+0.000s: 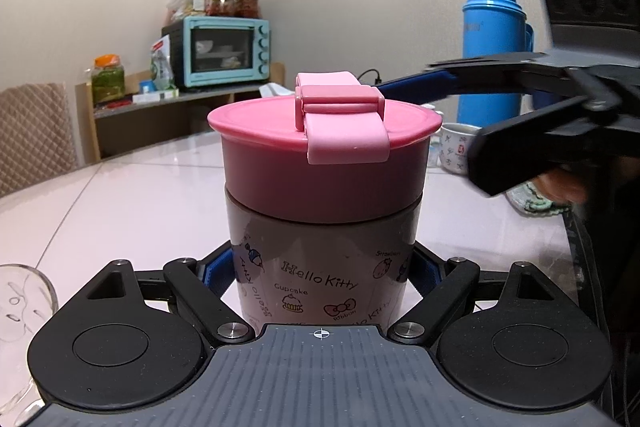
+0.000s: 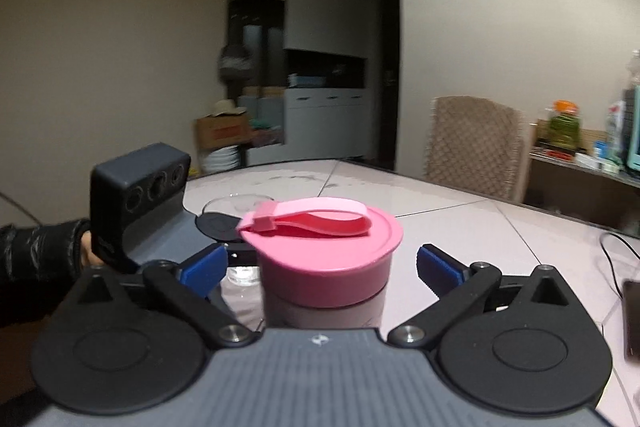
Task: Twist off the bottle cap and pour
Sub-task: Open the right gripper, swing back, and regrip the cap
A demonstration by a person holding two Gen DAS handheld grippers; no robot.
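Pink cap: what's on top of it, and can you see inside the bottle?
A lighter pink strap lies looped across the pink cap, fixed by a clasp at the rim. The cap covers the bottle mouth, so the contents cannot be seen.

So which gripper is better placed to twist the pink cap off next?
The right gripper. It is open, its blue pads on either side of the pink cap without touching it. The left gripper is shut on the bottle body below the cap, steadying it.
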